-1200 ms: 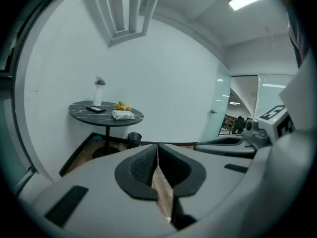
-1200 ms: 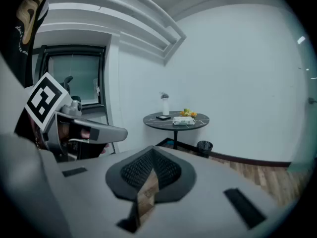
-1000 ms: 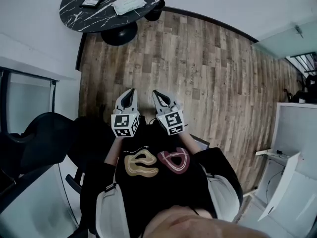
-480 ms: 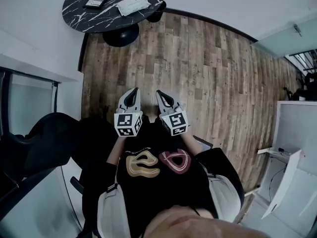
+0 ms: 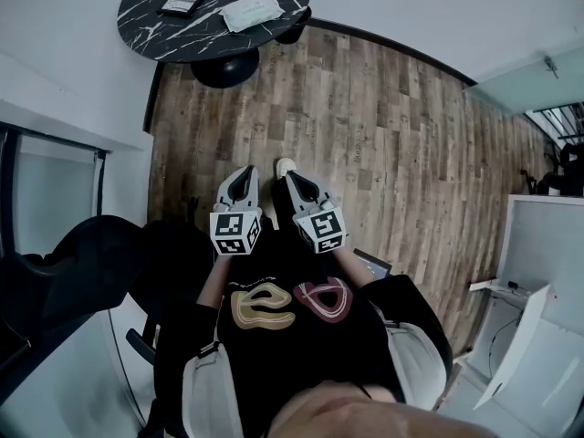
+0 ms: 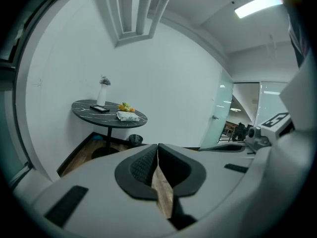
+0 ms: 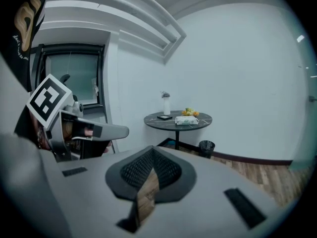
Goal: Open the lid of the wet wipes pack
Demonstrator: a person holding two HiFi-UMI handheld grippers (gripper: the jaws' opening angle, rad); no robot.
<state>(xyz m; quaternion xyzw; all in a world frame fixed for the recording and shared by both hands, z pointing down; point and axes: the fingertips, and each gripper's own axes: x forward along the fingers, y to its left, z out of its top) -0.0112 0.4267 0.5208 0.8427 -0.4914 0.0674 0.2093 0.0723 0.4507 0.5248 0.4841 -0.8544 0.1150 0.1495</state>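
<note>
two closed, empty grippers, with the wipes pack away on the far table

at the far left, a round black marble table [image 5: 151, 27] holds the wet wipes pack [image 5: 249, 11], which lies flat near the table's right edge. a dark flat item [image 5: 180, 5] sits to its left and yellow fruit [image 6: 126, 106] just beyond it. well apart from the pack, near the person's chest, the left gripper [image 5: 245, 172] has its jaws together on nothing. just to its right, the right gripper [image 5: 288, 177] has its jaws pressed together too, nothing between them. both face the table across the wooden floor [image 5: 383, 126].
</note>
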